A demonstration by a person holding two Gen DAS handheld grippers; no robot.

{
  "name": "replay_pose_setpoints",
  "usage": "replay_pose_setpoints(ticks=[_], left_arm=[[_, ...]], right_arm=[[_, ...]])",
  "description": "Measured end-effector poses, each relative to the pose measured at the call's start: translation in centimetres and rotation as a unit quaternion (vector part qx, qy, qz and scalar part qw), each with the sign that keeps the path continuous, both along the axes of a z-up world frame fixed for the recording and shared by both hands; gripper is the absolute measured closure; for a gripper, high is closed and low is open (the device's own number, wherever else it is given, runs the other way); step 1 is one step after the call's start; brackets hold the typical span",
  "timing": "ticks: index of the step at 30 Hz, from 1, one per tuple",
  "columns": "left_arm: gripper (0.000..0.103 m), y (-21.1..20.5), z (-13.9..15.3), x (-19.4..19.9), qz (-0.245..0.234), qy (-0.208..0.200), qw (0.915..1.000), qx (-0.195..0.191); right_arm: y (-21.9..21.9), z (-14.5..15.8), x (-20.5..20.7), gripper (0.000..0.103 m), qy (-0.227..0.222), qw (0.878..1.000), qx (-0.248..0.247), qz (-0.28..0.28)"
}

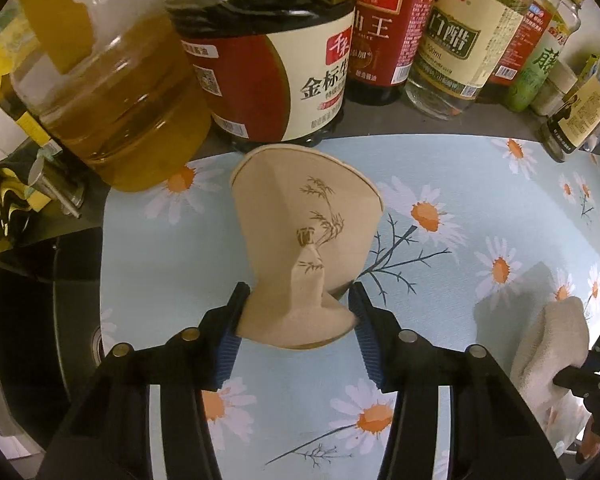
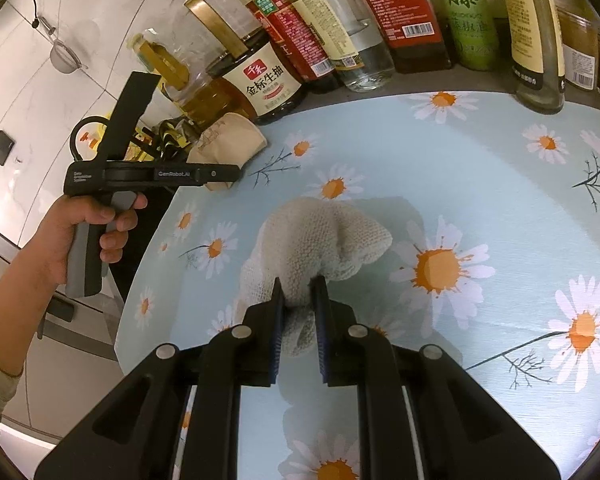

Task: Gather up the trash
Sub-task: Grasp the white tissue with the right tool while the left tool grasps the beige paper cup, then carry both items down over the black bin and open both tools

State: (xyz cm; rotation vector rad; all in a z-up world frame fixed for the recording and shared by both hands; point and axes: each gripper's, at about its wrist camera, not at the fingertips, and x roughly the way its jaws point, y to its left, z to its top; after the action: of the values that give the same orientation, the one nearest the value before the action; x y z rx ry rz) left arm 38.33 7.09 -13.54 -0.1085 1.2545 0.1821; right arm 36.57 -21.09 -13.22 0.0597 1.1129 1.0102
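On the daisy-print mat (image 1: 440, 168), everything sits forward of the bottle row (image 1: 380, 32) along its far edge. Oil jug (image 1: 112, 120) at the row's left end. Crushed paper cup (image 1: 308, 240) lies just in front of the jug and the soy-sauce bottle (image 1: 276, 80); left gripper (image 1: 298, 312) pinches its base, jaws clamped on it. Well right of the cup, right gripper (image 2: 298, 296) is squeezed nearly closed on a cream cloth (image 2: 320, 236).

Pale marbled wall tiles (image 2: 40, 80) at upper left; daisy-print cloth (image 2: 480, 184) over the table; dark sink (image 1: 32, 300) at left edge.
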Motion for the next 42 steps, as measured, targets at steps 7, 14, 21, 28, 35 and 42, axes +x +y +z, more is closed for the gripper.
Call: replay_pose_setpoints(ticks=[7, 14, 21, 28, 35, 42], left_arm=[[0.054, -0.8, 1.3, -3.2, 0.005, -0.018, 0.9998, -0.006], [0.054, -2.1, 2.3, -7.4, 0.004, -0.034, 0.9993, -0.016], [0.054, -2.8, 2.3, -11.5, -0.006, -0.042, 0.999, -0.017], [0.054, -3.4, 2.1, -16.1, -0.019, -0.05, 0.9982, -0.026], [0.054, -3.8, 1.9, -21.5, -0.026, -0.055, 0.9972, -0.044], [0.054, -3.6, 2.0, -25.6, -0.025, -0.062, 0.996, -0.059]], right_arm=[[0.4, 0.2, -0.2, 0.087, -0.007, 1.0, -0.004, 0.004], [0.6, 0.7, -1.8, 0.087, -0.016, 1.0, -0.011, -0.002], [1.0, 1.4, -5.0, 0.087, -0.034, 0.999, -0.022, -0.02], [2.0, 2.2, -8.6, 0.087, -0.048, 0.998, -0.028, -0.033], [3.1, 2.1, -12.4, 0.087, -0.05, 0.997, -0.033, -0.041], [3.9, 2.0, -16.1, 0.087, -0.052, 0.997, -0.041, -0.046]])
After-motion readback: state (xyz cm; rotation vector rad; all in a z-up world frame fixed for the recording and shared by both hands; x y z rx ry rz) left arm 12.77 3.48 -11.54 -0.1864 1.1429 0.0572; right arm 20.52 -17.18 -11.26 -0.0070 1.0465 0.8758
